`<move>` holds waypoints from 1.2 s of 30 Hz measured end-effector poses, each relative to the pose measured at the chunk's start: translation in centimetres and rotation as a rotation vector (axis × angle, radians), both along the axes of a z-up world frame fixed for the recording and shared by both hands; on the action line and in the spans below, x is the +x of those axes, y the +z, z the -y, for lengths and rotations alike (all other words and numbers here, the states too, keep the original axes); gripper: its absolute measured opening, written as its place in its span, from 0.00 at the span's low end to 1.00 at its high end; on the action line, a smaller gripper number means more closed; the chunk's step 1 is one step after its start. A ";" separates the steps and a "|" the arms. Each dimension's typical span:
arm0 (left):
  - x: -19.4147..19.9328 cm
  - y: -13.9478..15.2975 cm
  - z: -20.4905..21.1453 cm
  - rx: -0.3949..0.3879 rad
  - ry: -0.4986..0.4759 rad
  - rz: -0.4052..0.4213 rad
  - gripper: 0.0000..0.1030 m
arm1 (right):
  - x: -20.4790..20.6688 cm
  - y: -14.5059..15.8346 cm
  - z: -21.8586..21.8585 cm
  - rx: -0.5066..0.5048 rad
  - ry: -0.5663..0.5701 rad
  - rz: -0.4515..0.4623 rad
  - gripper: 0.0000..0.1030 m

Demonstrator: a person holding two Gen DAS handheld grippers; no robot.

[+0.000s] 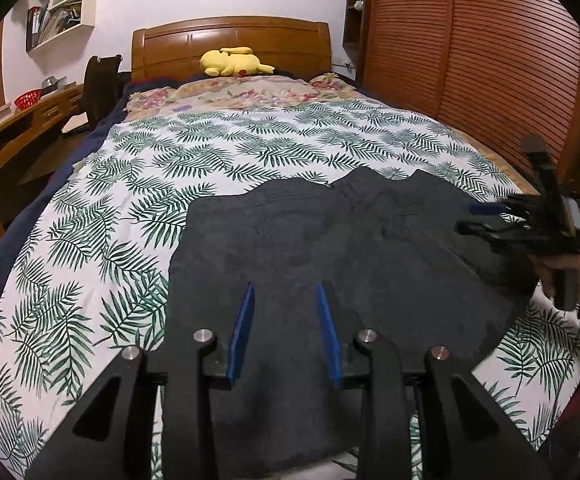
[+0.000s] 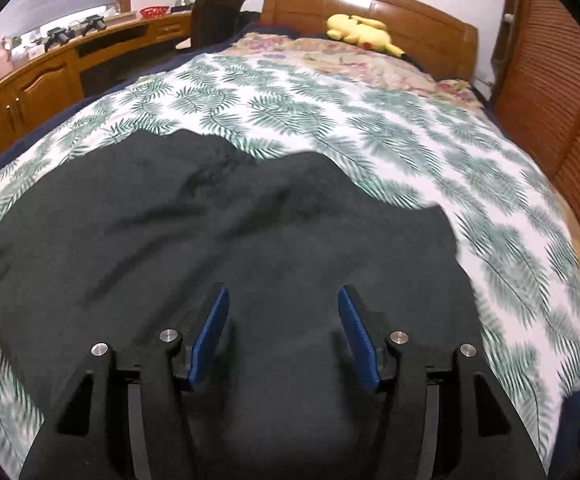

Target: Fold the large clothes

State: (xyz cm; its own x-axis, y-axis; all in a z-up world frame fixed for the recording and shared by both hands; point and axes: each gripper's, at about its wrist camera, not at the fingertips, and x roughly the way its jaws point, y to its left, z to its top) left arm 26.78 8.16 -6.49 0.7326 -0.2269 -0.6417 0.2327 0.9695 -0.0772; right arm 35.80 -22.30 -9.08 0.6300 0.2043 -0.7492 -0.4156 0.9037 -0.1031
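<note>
Between my left tongs [image 1: 285, 332] and right tongs [image 2: 283, 336], both parted and empty, the dark garment [image 1: 330, 248] sprawls on the leaf-print bedspread [image 1: 89, 240]; soft, limp, seemingly thickish, so I'd pinch its edge corners.

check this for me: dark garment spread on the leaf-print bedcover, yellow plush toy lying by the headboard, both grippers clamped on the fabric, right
Not quite. Neither gripper is clamped: the left gripper and the right gripper both stand open with nothing between their pads, as each wrist view shows. The dark garment, leaf-print bedcover and yellow plush toy are as you said.
</note>
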 end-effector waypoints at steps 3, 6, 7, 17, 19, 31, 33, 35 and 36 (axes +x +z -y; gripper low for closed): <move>-0.9 -0.2 0.3 0.004 -0.004 -0.001 0.30 | -2.6 0.0 2.7 0.013 -0.038 0.015 0.57; -1.6 -0.6 0.4 0.006 -0.003 -0.012 0.30 | -4.4 -0.4 5.5 0.022 -0.102 0.026 0.57; -1.8 -0.9 0.4 0.010 0.000 -0.018 0.30 | -4.9 -0.6 6.4 0.023 -0.127 0.030 0.57; -4.3 -3.2 -2.0 -0.014 0.080 -0.074 0.31 | -8.3 -2.5 12.0 0.134 -0.265 -0.001 0.58; -4.9 -3.5 -2.8 -0.034 0.108 -0.082 0.31 | -8.9 -2.2 12.8 0.154 -0.269 -0.002 0.58; -7.0 -5.1 -6.1 -0.006 0.223 -0.120 0.31 | -10.0 -2.6 13.1 0.088 -0.218 -0.001 0.58; -6.6 -5.6 -6.2 0.010 0.236 -0.146 0.32 | -9.9 -2.9 13.2 0.091 -0.223 -0.016 0.59; -6.2 -6.3 -6.0 0.030 0.236 -0.173 0.32 | -9.6 -3.0 13.2 0.079 -0.228 -0.020 0.61; -6.0 -6.6 -5.9 0.042 0.235 -0.182 0.32 | -9.6 -3.1 13.0 0.068 -0.229 -0.021 0.61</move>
State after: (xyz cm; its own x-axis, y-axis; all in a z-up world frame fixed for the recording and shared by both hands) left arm 20.74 14.03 -13.09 0.6337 -0.0351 -0.7728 -0.0128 0.9984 -0.0558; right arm 26.22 -35.29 -12.15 0.6501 0.1084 -0.7521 -0.2004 0.9792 -0.0322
